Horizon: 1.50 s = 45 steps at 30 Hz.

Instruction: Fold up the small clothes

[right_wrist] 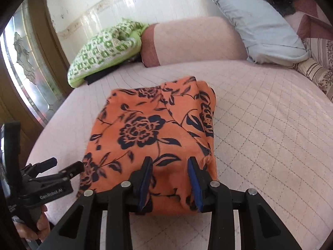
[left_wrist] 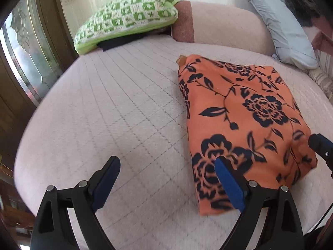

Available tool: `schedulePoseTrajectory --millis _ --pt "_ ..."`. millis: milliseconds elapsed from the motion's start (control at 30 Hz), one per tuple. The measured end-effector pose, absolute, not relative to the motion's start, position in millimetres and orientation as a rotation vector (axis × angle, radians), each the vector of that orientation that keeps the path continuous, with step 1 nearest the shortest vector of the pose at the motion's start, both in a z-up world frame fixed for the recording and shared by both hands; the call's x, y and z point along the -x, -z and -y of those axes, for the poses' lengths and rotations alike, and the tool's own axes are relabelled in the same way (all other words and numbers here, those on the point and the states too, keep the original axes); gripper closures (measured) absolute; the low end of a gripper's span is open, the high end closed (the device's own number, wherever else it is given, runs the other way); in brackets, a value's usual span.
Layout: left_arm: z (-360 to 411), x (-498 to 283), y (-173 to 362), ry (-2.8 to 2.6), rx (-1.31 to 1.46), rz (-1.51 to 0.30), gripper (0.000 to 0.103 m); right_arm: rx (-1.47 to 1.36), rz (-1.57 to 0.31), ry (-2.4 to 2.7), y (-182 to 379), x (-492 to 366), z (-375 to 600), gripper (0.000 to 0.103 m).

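A bed (left_wrist: 116,108) covered in a pale pink quilted spread fills most of both views. A folded orange garment with dark flowers (left_wrist: 245,120) lies on it, right of centre in the left wrist view. Toward the top of the frame lie a green-and-white checked cushion (left_wrist: 127,18), a pink bolster (left_wrist: 224,25) and a grey pillow (left_wrist: 281,25).
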<state>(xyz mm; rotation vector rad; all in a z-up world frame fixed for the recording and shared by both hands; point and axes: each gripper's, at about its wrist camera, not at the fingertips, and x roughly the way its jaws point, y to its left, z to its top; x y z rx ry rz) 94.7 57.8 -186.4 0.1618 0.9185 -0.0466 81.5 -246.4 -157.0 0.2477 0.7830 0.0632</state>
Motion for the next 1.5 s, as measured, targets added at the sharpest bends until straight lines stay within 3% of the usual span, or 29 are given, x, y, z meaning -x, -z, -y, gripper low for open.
schedulePoseTrajectory --millis 333,1500 --pt "-51.5 -17.3 111.5 -0.006 -0.271 -0.696 0.004 -0.182 -0.719 -0.109 115.1 -20.8 228.1 0.064" --pt "-71.8 21.6 29.2 0.012 -0.148 -0.628 0.004 -0.089 -0.644 -0.106 47.0 18.6 207.5 0.064"
